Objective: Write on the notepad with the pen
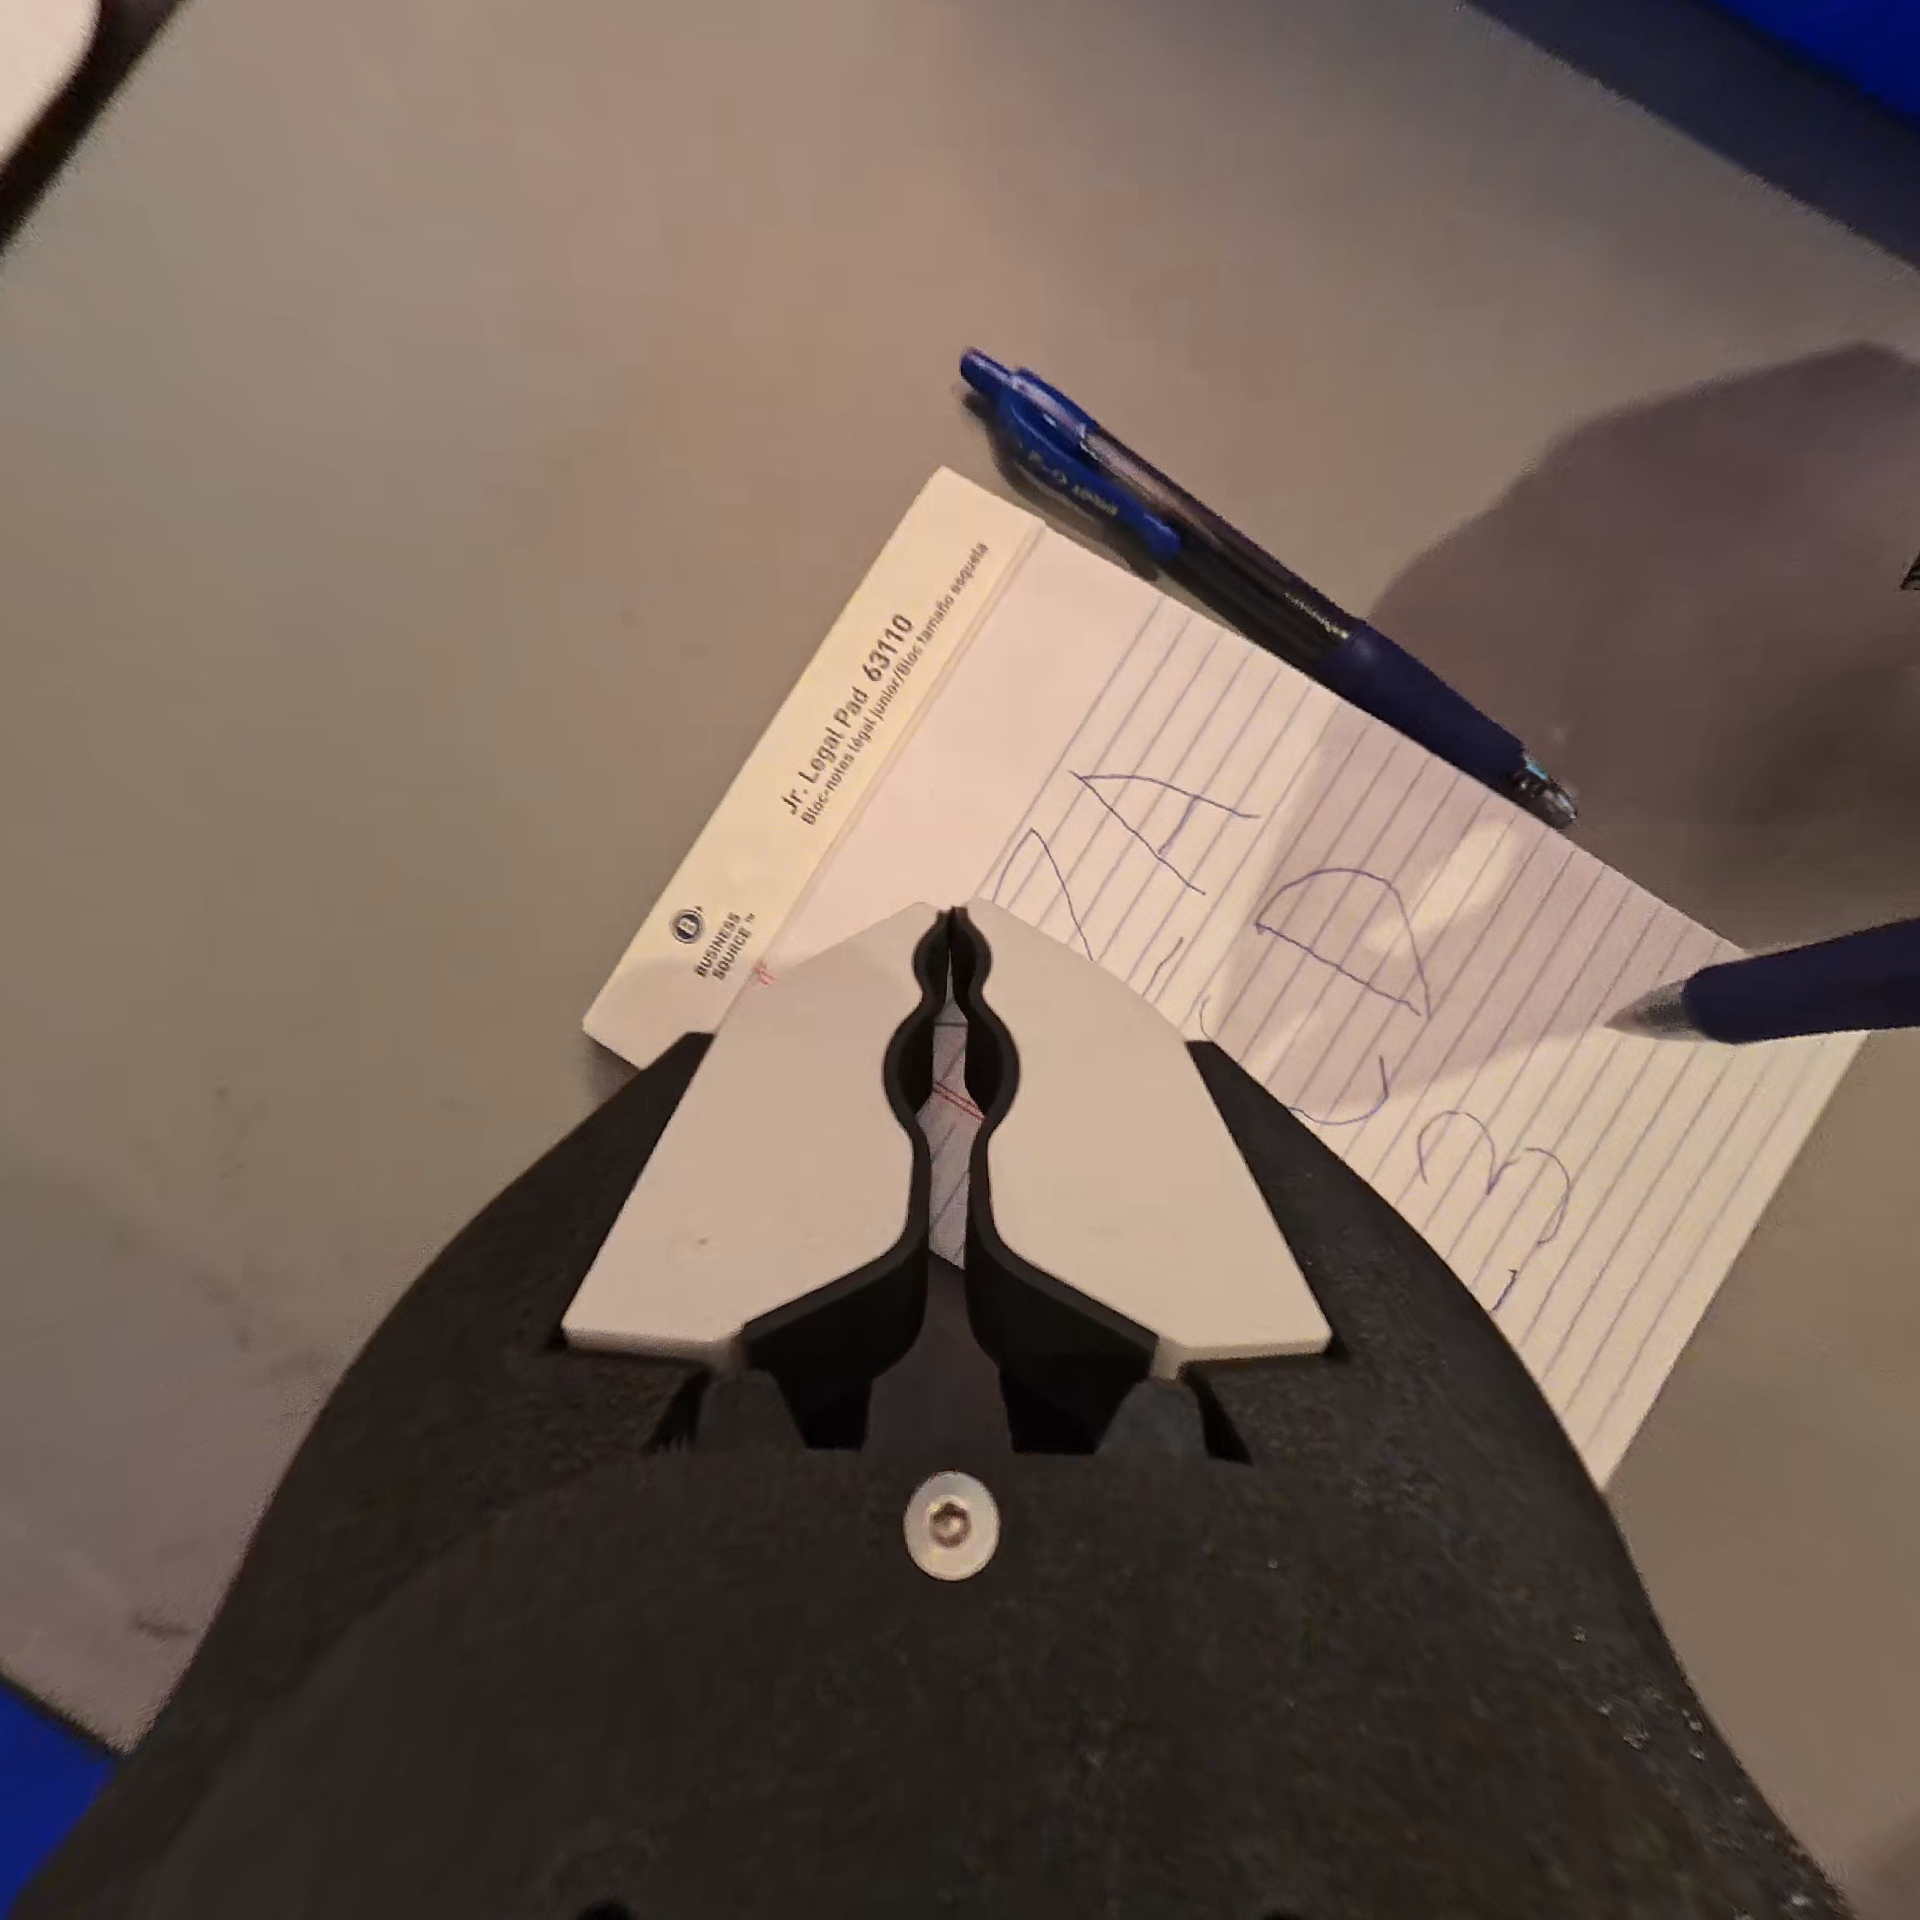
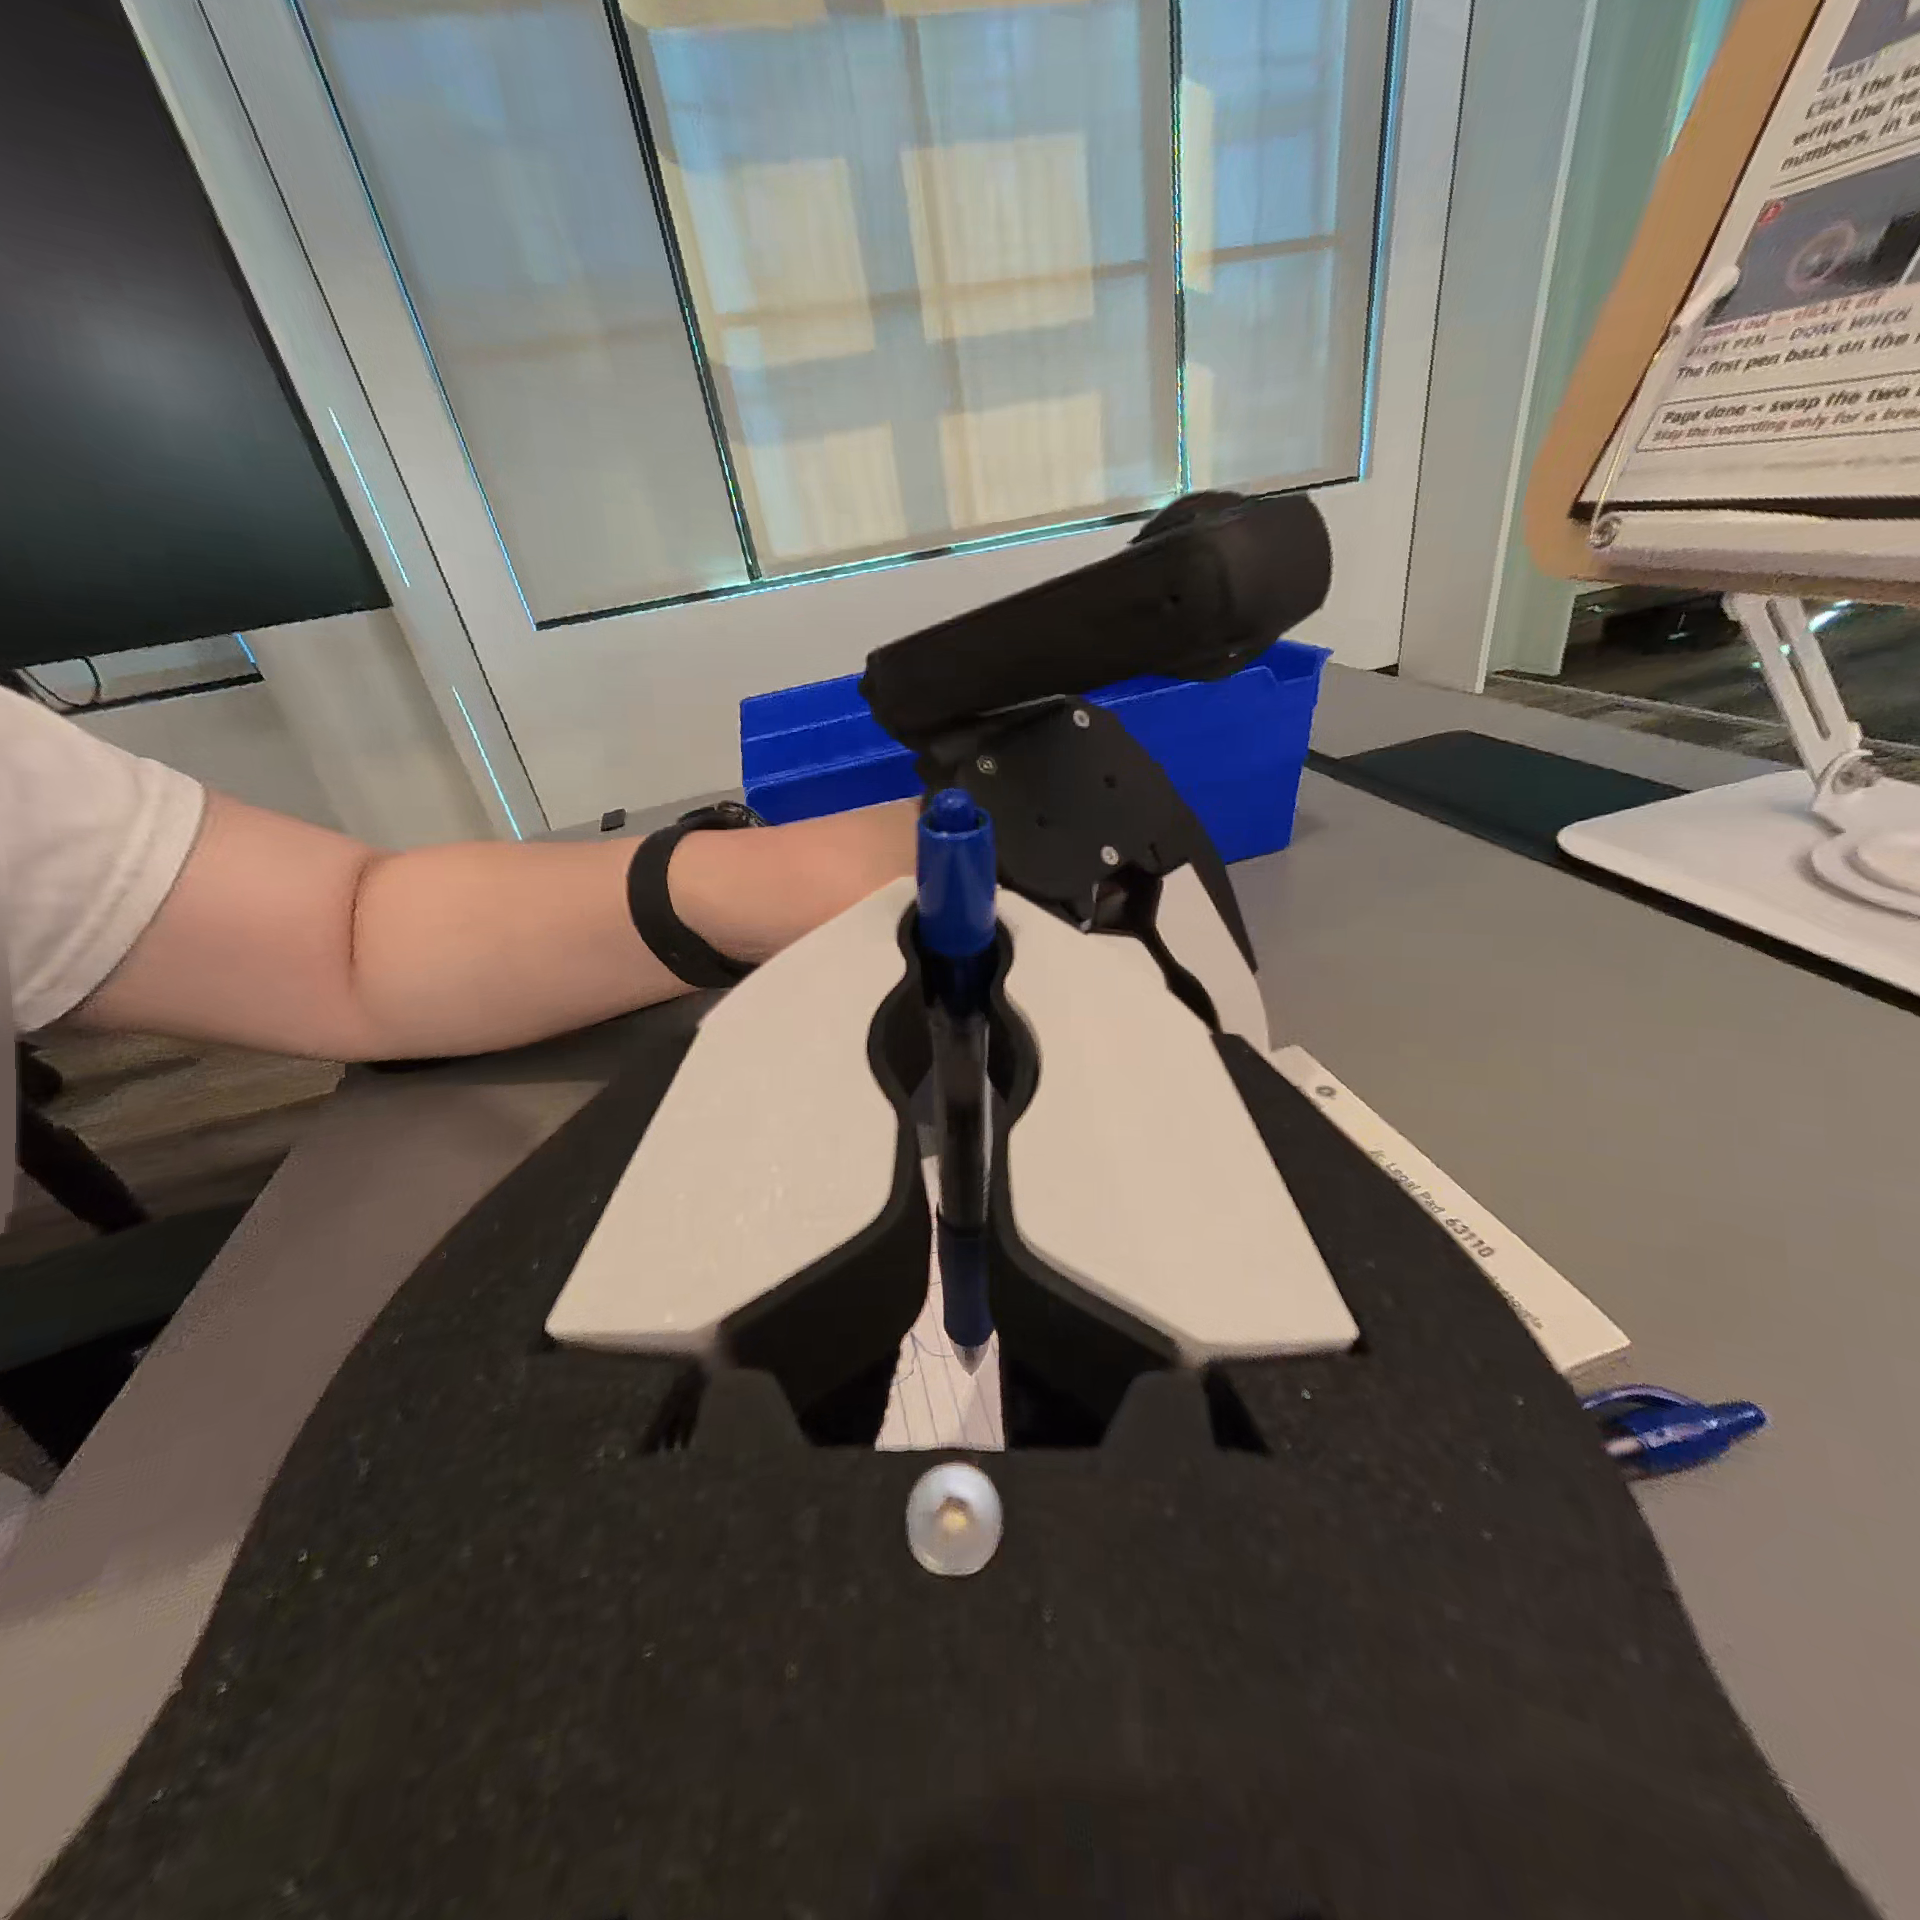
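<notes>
1. Fingers of your right gripper (image 2: 953, 925) are clamping the pen (image 2: 958, 1091) you are writing with, its blue cap end sticking up past the fingertips and its point aiming down at the lined page seen through the gap.
2. From the left wrist view, that same pen (image 1: 1787, 987) is coming in from the right edge, its tip sitting on or just above the paper; you cannot tell which.
3. Your left gripper (image 1: 953, 914) is resting over the near corner of the notepad (image 1: 1403, 935), its white fingers closed together with nothing between them; whether they are pressing on the pad is not clear.
4. The notepad is lying flat on the grey table (image 1: 416, 520), its page already carrying several blue scrawled marks beside the pen tip.
5. A second blue pen (image 1: 1262, 587) is lying on the table just beside the pad's far long edge, apart from both grippers.
6. Farther out in the right wrist view, your left gripper (image 2: 1195, 935) is showing with your forearm (image 2: 468, 935) wearing a black wristband, and behind them a blue bin (image 2: 1268, 748) is standing on the table.
7. At the right, a clipboard (image 2: 1621, 312) with a printed sheet is leaning on a white stand (image 2: 1787, 727).
</notes>
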A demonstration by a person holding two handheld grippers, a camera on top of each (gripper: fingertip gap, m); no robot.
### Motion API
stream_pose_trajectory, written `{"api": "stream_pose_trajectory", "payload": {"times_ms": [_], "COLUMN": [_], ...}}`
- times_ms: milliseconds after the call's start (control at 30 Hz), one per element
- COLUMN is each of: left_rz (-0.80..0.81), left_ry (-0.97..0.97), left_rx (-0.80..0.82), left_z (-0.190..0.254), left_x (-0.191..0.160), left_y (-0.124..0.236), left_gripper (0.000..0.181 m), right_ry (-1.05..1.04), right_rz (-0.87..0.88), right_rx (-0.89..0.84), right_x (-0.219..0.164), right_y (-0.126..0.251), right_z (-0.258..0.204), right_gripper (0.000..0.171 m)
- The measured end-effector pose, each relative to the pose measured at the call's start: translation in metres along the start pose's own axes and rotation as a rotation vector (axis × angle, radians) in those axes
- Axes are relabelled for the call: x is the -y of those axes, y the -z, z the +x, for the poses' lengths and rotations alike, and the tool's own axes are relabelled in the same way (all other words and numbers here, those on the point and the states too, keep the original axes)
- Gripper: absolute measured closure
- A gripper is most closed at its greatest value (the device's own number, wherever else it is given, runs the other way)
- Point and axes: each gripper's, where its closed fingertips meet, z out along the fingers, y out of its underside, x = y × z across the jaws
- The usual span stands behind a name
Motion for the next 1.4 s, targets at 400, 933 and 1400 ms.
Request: {"api": "stream_pose_trajectory", "payload": {"times_ms": [400, 933, 1400], "left_rz": [-0.027, -0.021, -0.016], "left_ry": [-0.016, -0.007, -0.001], "left_rx": [-0.001, -0.001, -0.006], "left_z": [0.001, 0.001, 0.001], "left_x": [-0.005, -0.005, -0.005], "left_y": [-0.002, -0.002, -0.002], "left_gripper": [0.181, 0.181, 0.181], "right_ry": [0.011, 0.013, 0.002], "right_rz": [-0.07, -0.067, -0.109], "right_rx": [0.083, 0.089, 0.114], "right_x": [-0.019, -0.021, -0.027], "right_y": [-0.016, -0.018, -0.021], "right_z": [-0.004, -0.002, -0.008], "right_gripper": [0.166, 0.166, 0.166]}}
